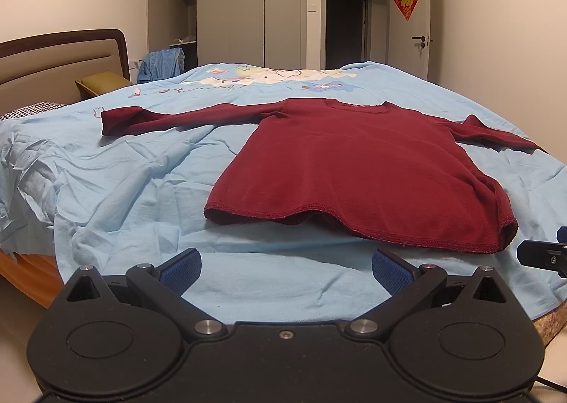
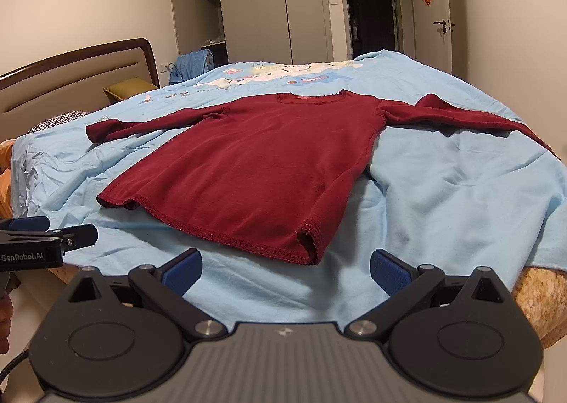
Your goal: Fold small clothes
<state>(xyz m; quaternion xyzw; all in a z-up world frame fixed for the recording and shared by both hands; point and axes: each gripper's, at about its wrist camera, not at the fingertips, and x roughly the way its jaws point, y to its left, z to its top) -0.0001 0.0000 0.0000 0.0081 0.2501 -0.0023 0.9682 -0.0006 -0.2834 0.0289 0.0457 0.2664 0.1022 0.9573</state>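
Note:
A dark red long-sleeved shirt lies flat on the light blue bedsheet, sleeves spread to both sides, hem toward me. My left gripper hovers open just short of the hem's middle, nothing between its blue pads. My right gripper is open too, in front of the hem's right corner, empty. Each gripper shows at the edge of the other's view: the right gripper and the left gripper.
The bed has a padded headboard at the left with a pillow. Behind the bed stand wardrobes with one door open, a dark doorway and a door with a red decoration. The near bed edge lies beneath the grippers.

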